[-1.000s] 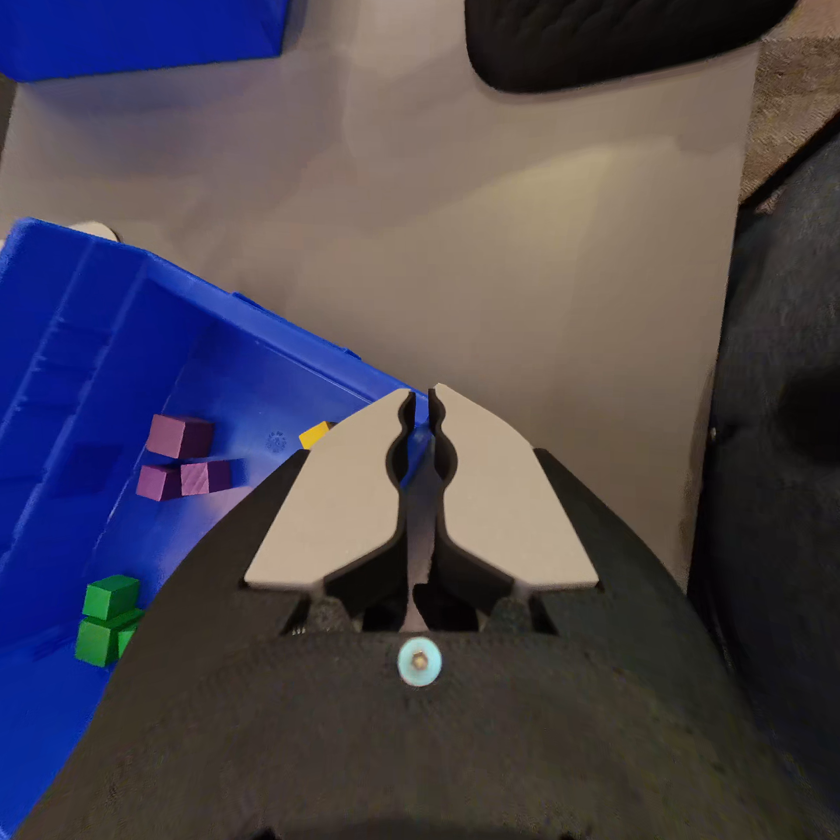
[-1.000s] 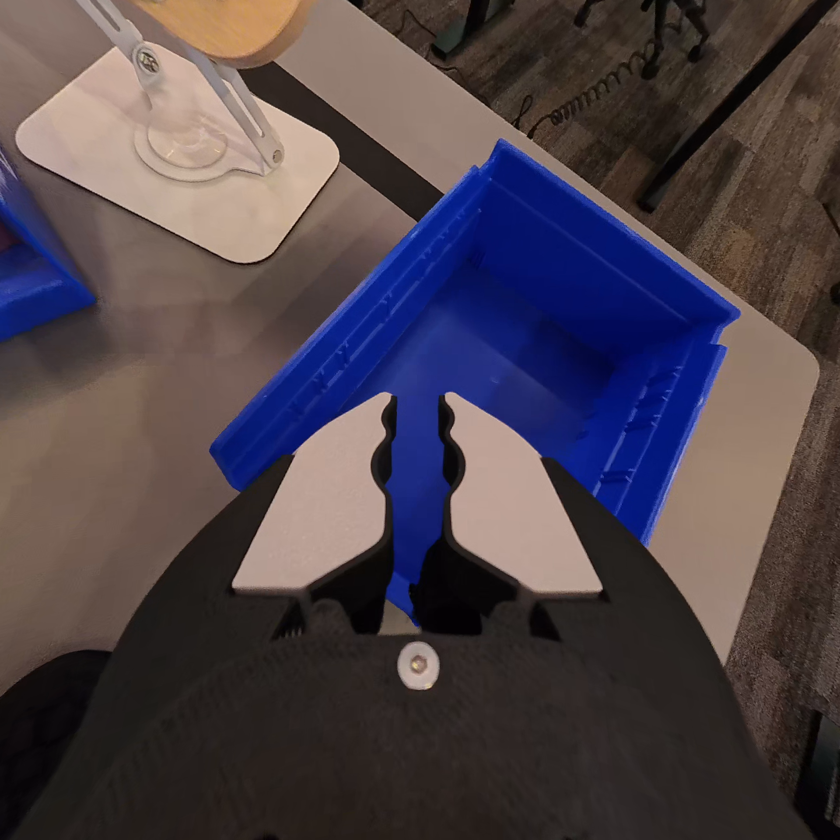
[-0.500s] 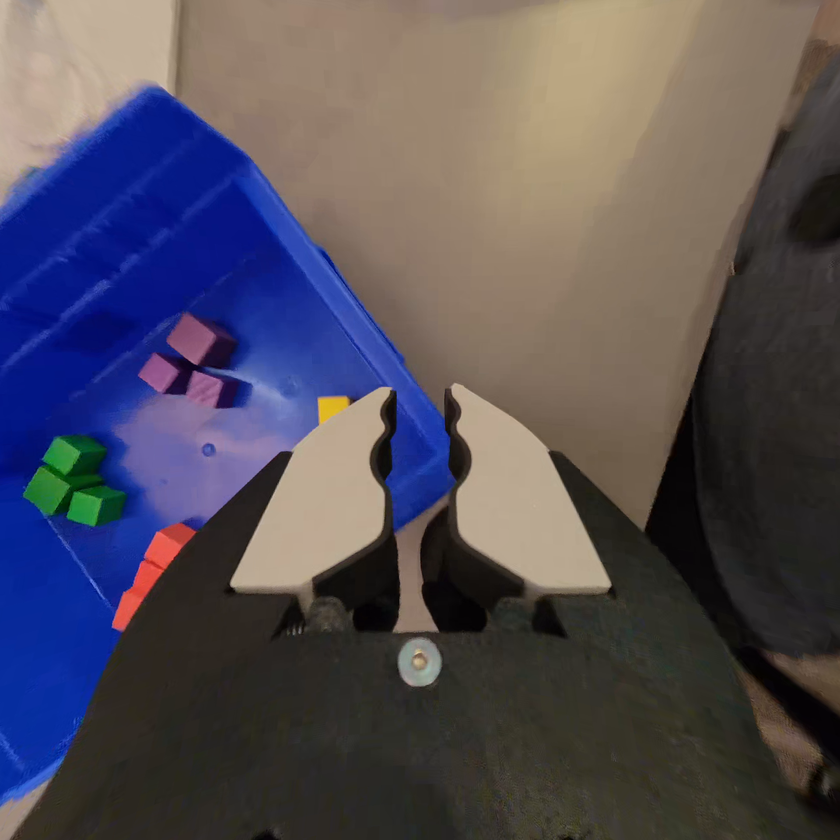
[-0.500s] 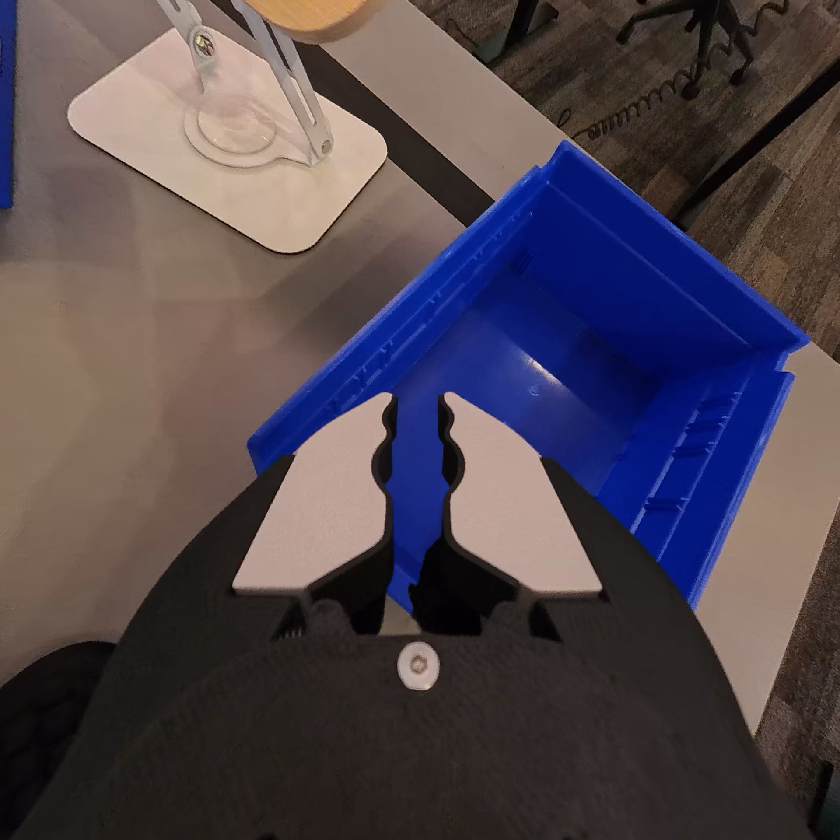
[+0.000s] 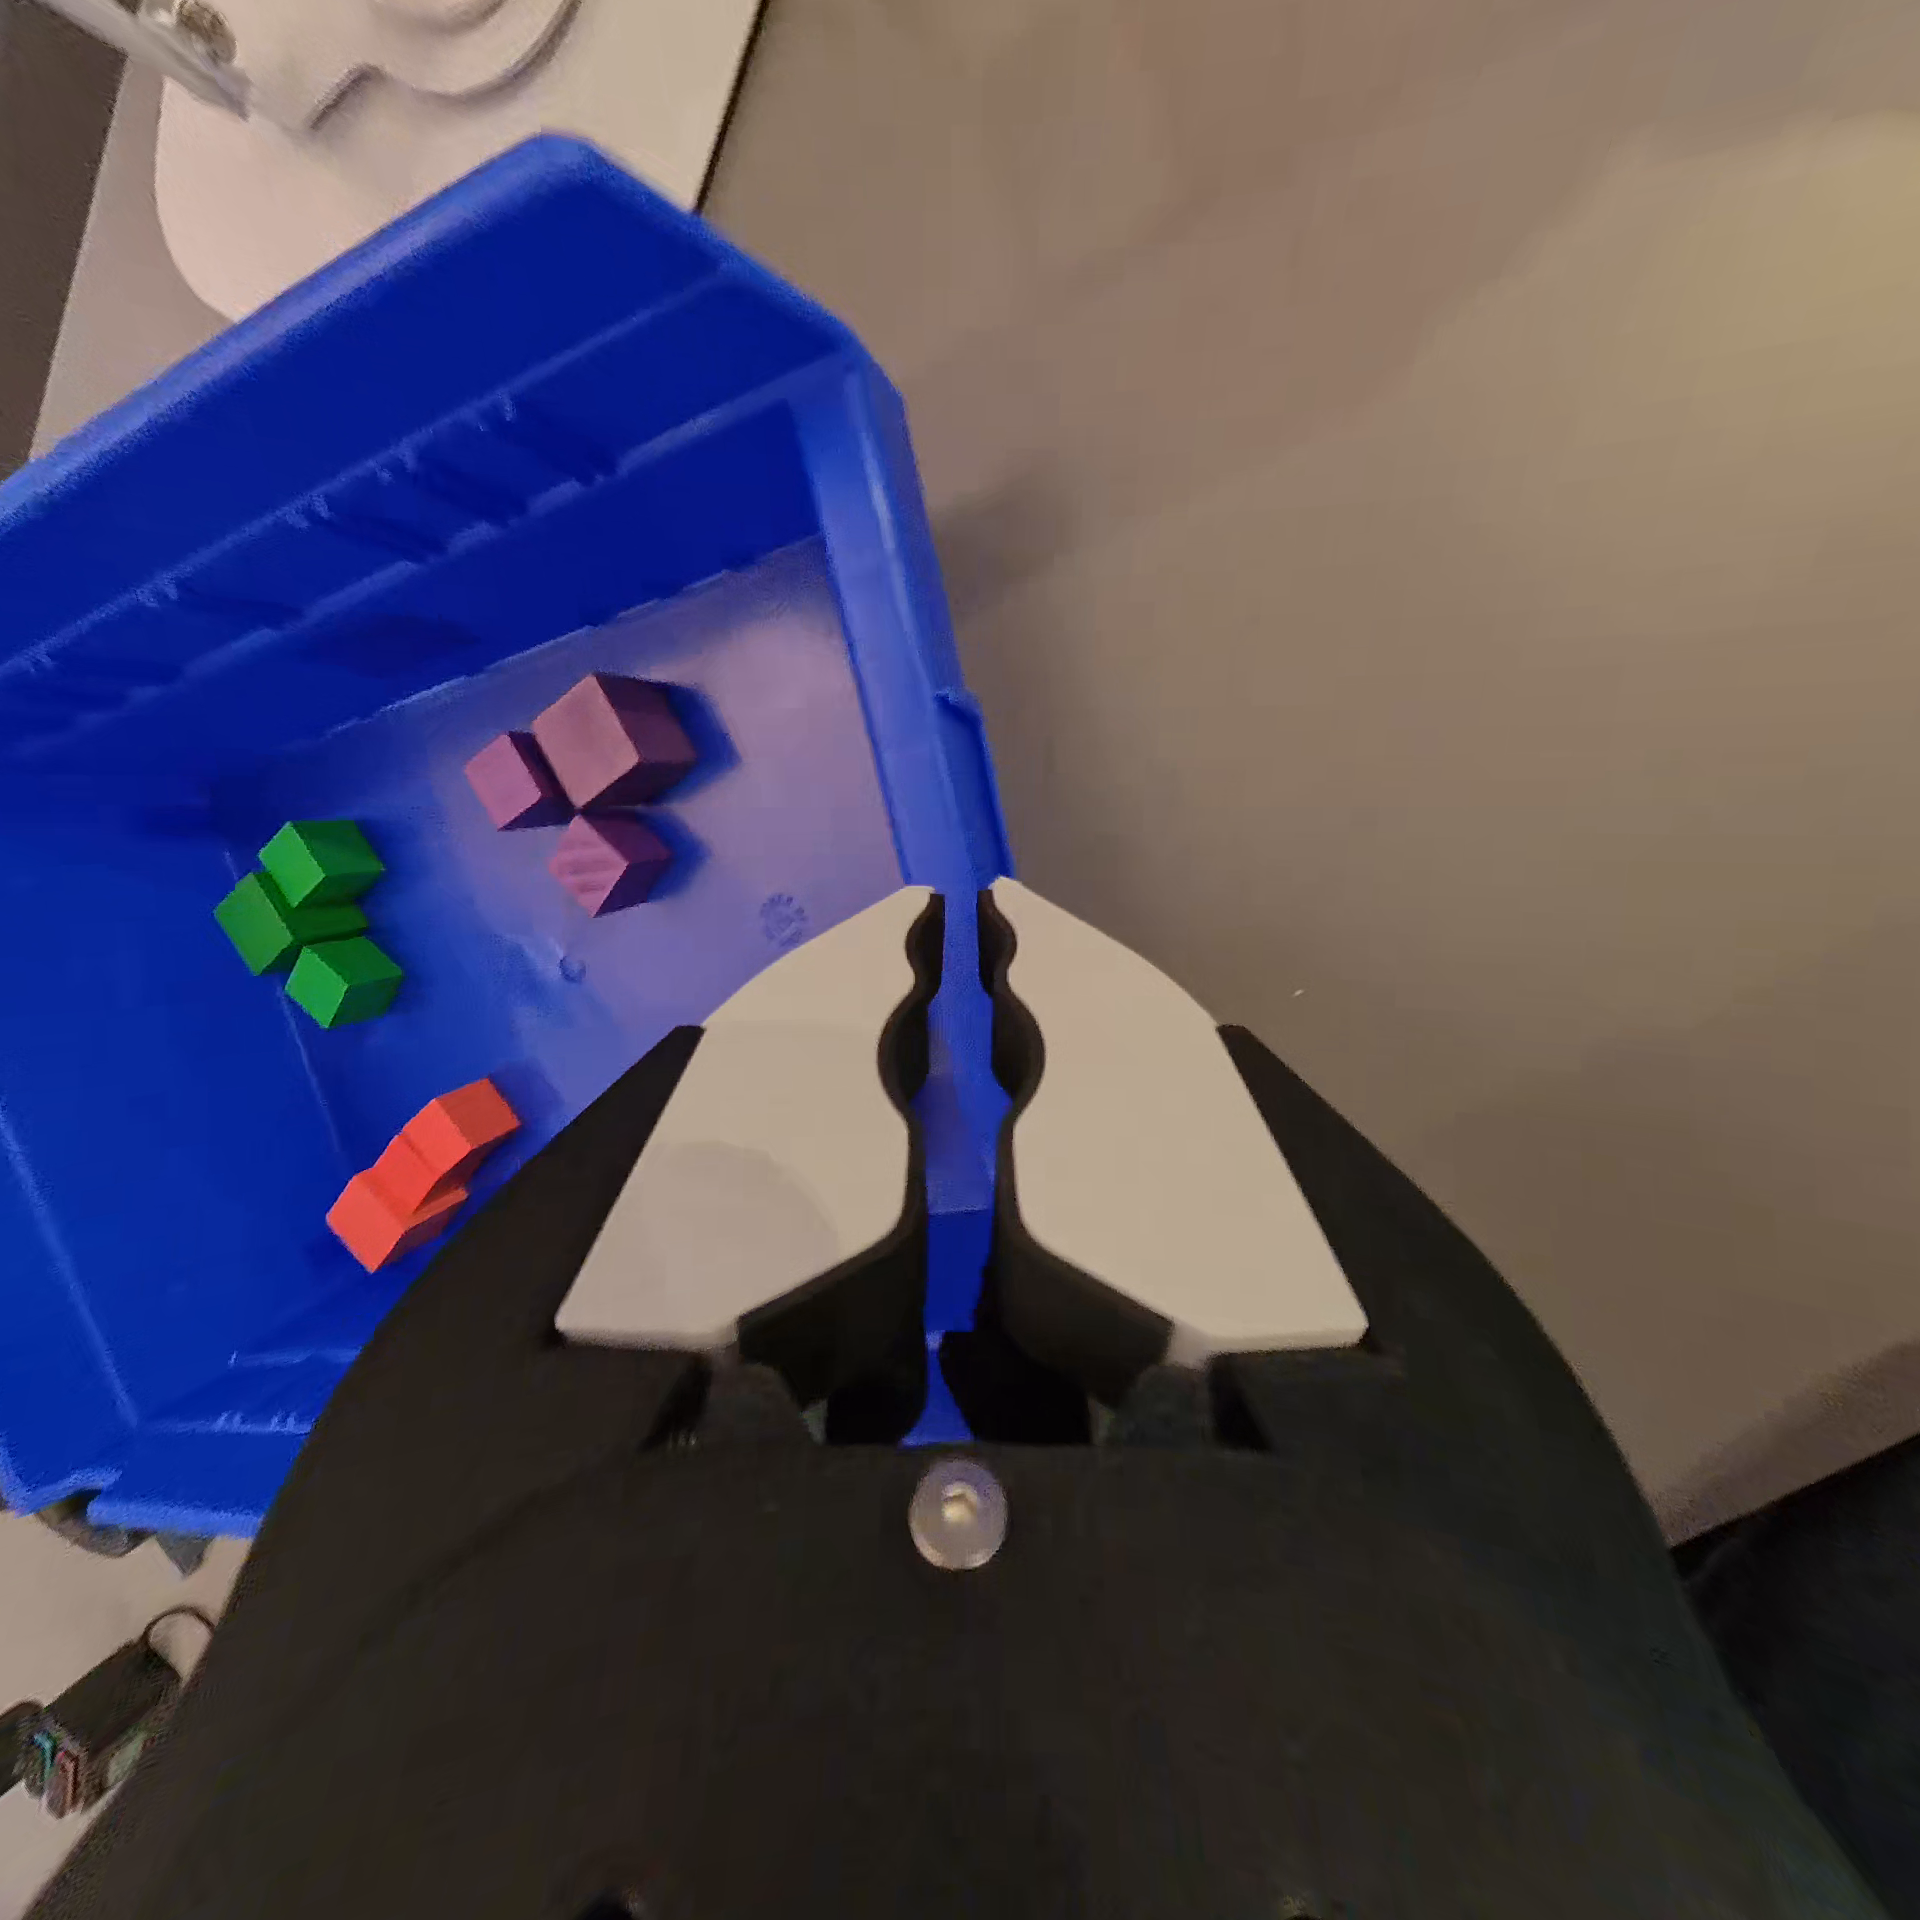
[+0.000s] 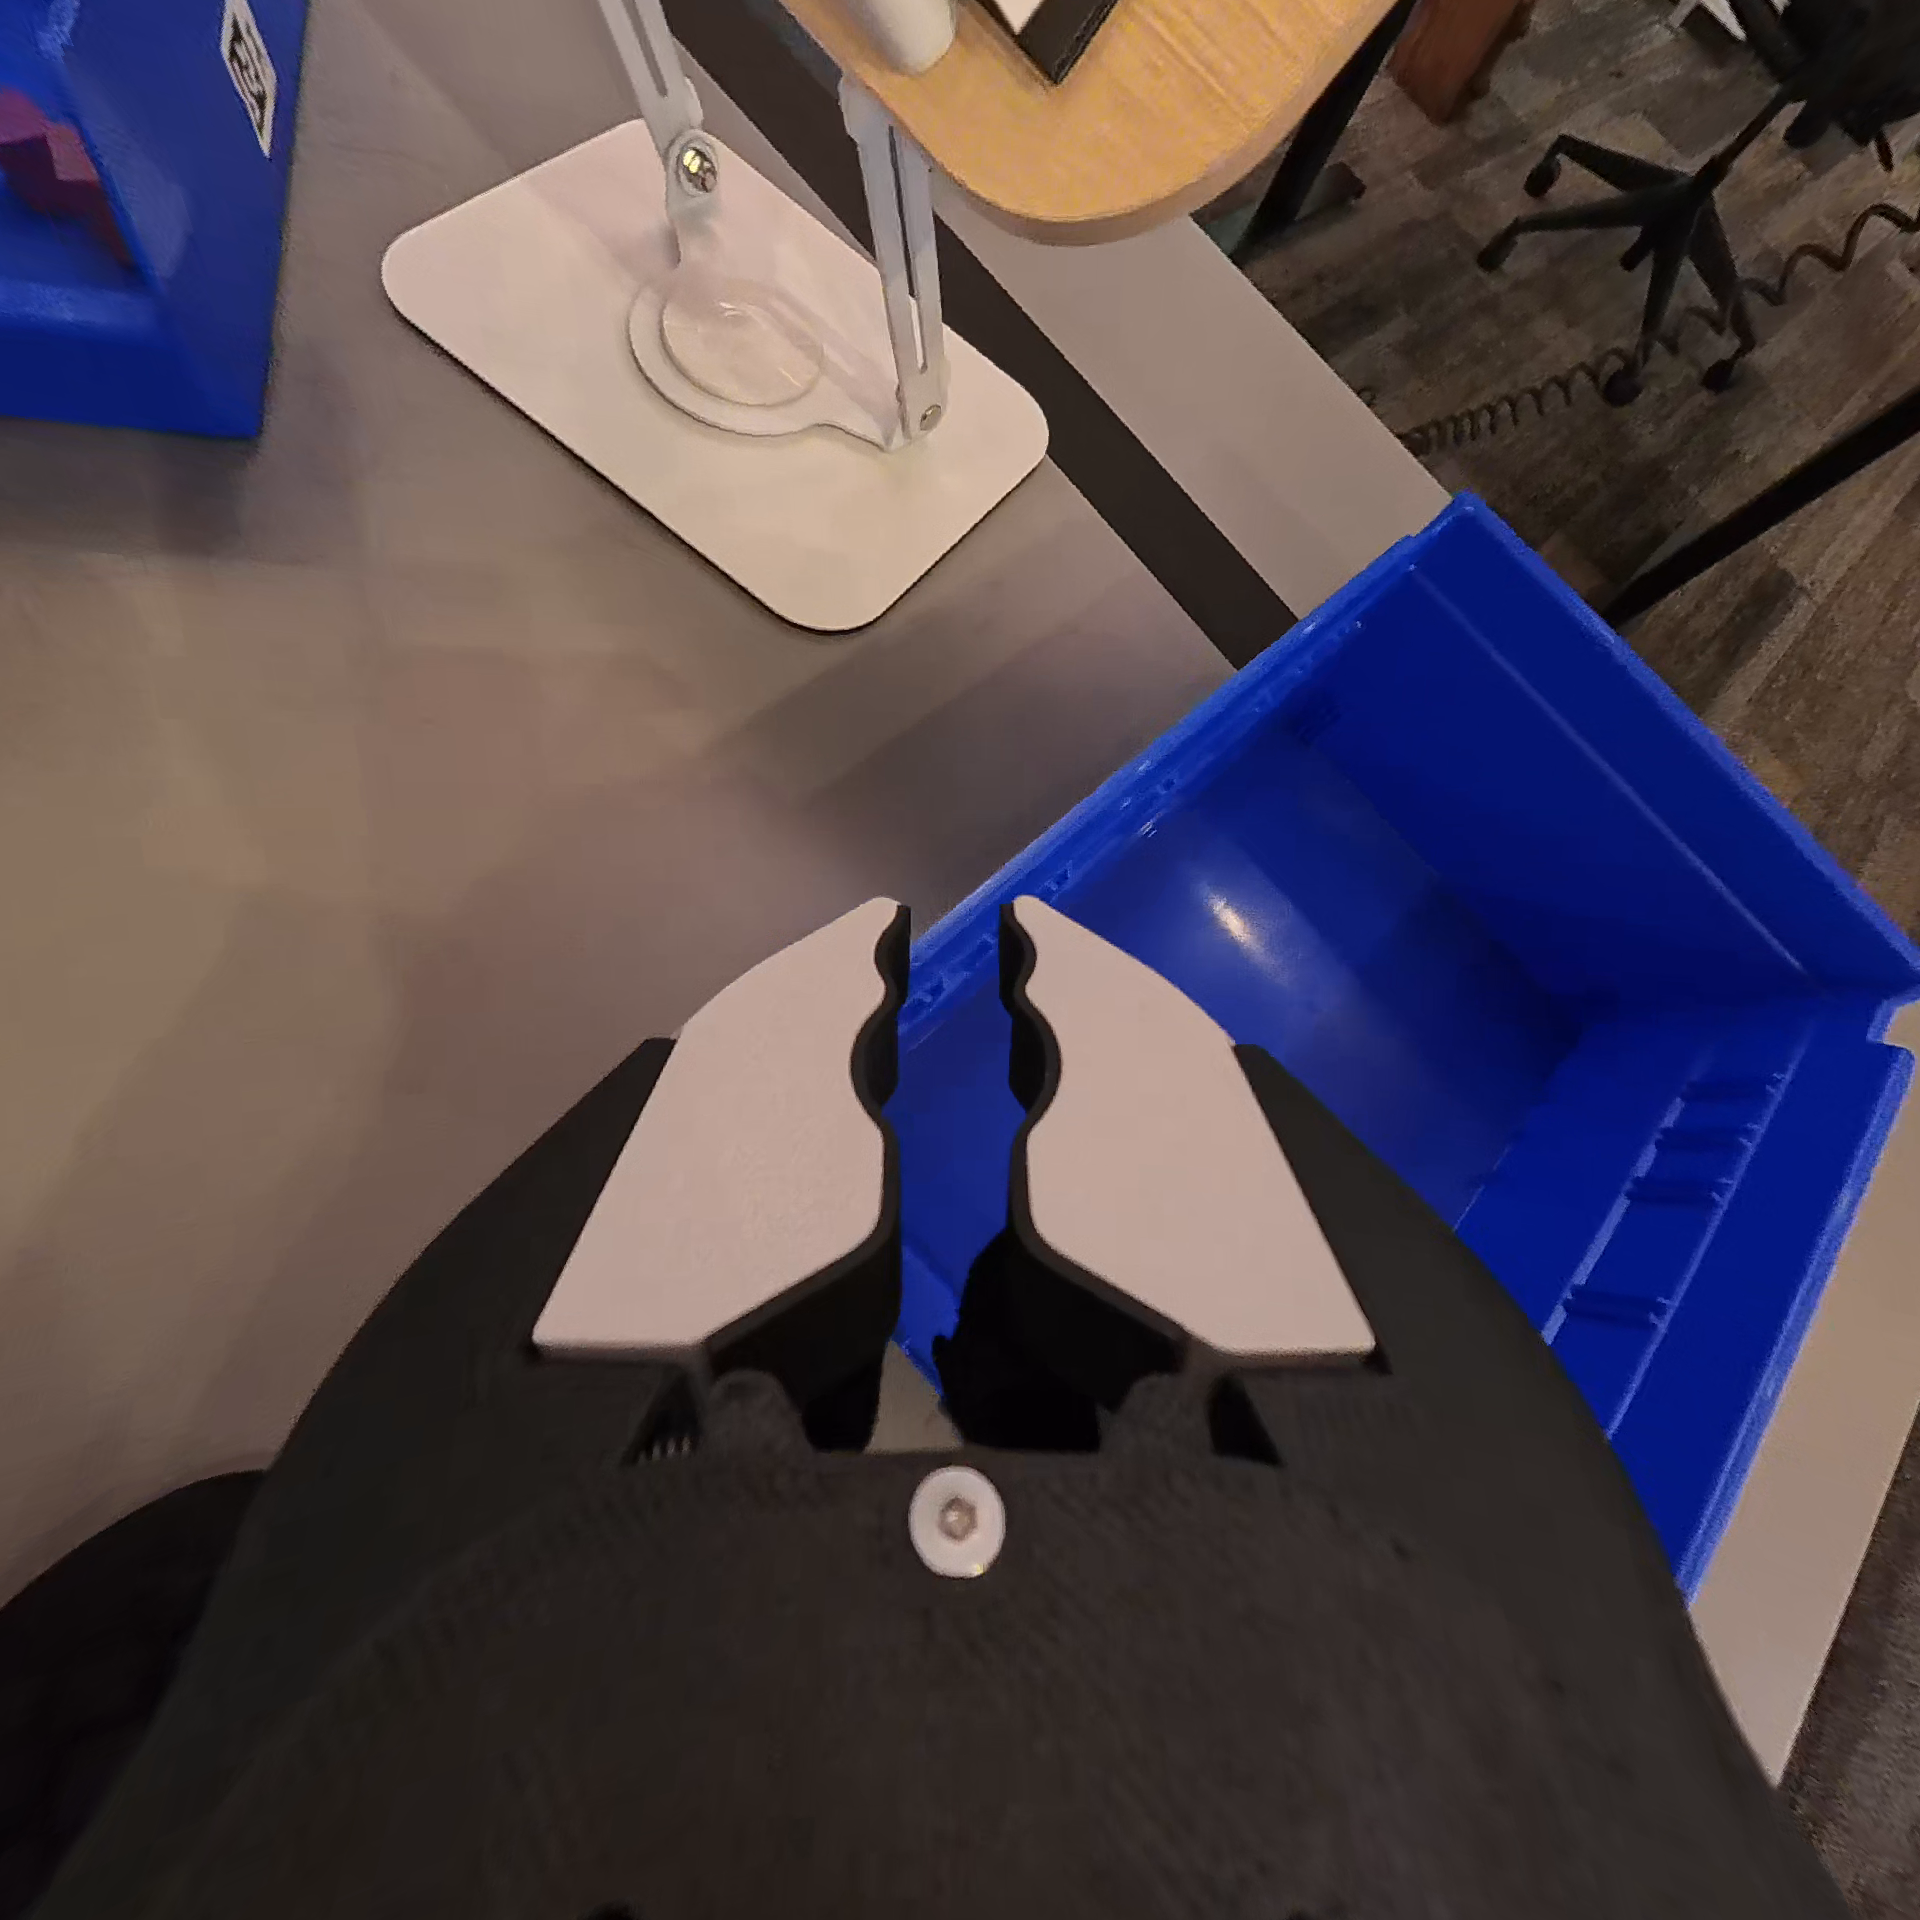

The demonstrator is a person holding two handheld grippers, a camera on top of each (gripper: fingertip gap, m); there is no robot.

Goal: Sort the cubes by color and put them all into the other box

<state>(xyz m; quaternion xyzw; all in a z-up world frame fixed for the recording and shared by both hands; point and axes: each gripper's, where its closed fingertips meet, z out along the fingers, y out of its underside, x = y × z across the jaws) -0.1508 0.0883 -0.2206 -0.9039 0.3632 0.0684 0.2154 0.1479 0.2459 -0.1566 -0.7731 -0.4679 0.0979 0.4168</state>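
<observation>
The purple cubes (image 5: pixel 592 790), green cubes (image 5: pixel 312 920) and red cubes (image 5: pixel 421 1169) are grouped in the blue box (image 5: pixel 436 488) at left of frame. Its right wall is pinched by the left gripper (image 5: pixel 961 899); a jolt could scatter the groups. The right gripper (image 6: pixel 954 920), slightly parted and empty, is held above the rim of the emptied box (image 6: pixel 1558 883).

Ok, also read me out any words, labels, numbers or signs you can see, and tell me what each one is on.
White label with black marks, on the outer wall of the blue box of cubes: seen at a slant, not readable.
Round moulded stamp, on that box's floor: too small and blurred to read.
Small moulded mark, on the inner wall of the empty blue box: too small to read.
Nothing else shows writing.
</observation>
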